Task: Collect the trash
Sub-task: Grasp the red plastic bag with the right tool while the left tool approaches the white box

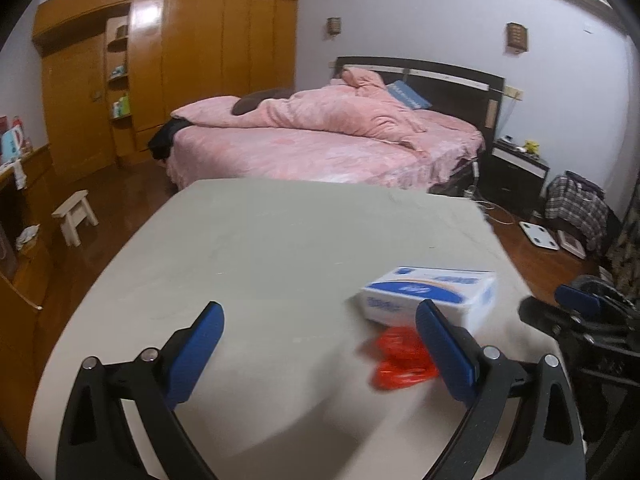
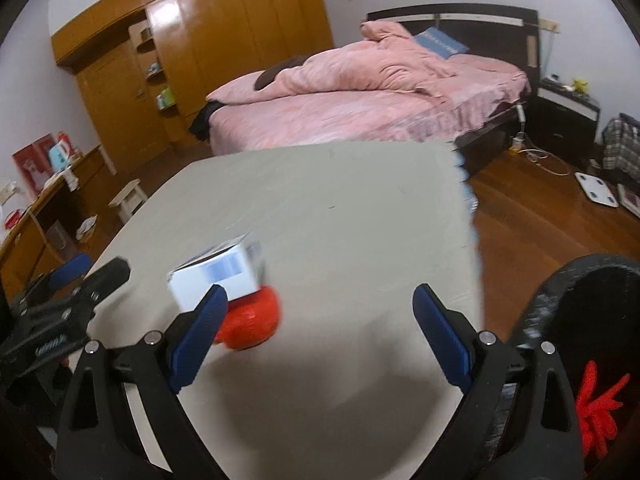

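Note:
A crumpled red plastic bag (image 1: 400,360) lies on the grey table (image 1: 280,248), touching the near side of a white and blue tissue pack (image 1: 436,294). My left gripper (image 1: 320,344) is open and empty above the table, its right finger just beside the bag. In the right wrist view the bag (image 2: 250,326) and the pack (image 2: 220,276) sit by the left finger of my right gripper (image 2: 320,328), which is open and empty. A black bin (image 2: 592,320) with red plastic inside stands at the right of the table. Each gripper shows at the edge of the other's view.
A bed with pink bedding (image 1: 320,136) stands behind the table. A wooden wardrobe (image 1: 160,60) fills the back left. A small white stool (image 1: 76,216) is on the wooden floor at left. A white scale (image 1: 540,236) and a plaid bag (image 1: 576,204) lie at right.

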{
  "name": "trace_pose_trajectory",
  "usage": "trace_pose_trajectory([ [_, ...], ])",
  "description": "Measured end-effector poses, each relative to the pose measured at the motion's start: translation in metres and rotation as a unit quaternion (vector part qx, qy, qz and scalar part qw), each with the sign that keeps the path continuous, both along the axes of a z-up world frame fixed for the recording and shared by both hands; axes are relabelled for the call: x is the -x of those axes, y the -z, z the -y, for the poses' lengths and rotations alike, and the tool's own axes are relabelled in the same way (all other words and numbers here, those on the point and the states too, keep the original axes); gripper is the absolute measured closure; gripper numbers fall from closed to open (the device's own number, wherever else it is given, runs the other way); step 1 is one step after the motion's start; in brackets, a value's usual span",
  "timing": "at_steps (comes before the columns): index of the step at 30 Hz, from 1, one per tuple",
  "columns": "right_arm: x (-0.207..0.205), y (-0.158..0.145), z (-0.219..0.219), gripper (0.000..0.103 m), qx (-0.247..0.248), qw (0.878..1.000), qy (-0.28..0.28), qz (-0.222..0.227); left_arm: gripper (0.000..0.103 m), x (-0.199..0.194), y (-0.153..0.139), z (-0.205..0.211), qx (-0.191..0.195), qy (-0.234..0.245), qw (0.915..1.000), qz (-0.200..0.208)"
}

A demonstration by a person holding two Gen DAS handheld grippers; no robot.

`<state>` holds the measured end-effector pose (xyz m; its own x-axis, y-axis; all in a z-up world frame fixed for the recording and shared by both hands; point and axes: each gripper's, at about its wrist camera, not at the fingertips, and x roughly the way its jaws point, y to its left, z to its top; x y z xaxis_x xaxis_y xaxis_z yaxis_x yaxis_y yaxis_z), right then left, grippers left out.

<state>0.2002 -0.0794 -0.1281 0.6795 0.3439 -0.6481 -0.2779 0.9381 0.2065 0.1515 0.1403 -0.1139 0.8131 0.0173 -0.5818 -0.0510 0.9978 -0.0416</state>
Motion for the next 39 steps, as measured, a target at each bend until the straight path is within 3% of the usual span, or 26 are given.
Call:
trace_pose_trajectory([
  [7, 0.000, 0.002, 0.023, 0.012, -0.003, 1.000, 0.019, -0.003, 0.009, -0.008, 0.005, 0.036, 0.007, 0.044, 0.9990, -0.007],
  [13, -0.003, 0.002, 0.021, 0.012, -0.005, 1.000, 0.016, -0.002, 0.009, -0.023, 0.019, 0.042, -0.002, 0.043, 0.9988, -0.025],
  [27, -0.010, 0.016, 0.004, 0.012, 0.002, 1.000, 0.006, -0.018, 0.009, -0.024, 0.036, -0.056, -0.018, -0.069, 0.9966, -0.043],
  [37, -0.020, 0.026, -0.047, 0.012, 0.007, 0.998, -0.054, -0.030, 0.009, -0.016, 0.027, -0.073, -0.023, -0.074, 0.9967, -0.024],
  [39, -0.023, 0.030, -0.059, 0.017, 0.017, 0.997, -0.067, -0.036, 0.009, -0.016, 0.027, -0.074, -0.024, -0.073, 0.9968, -0.024],
])
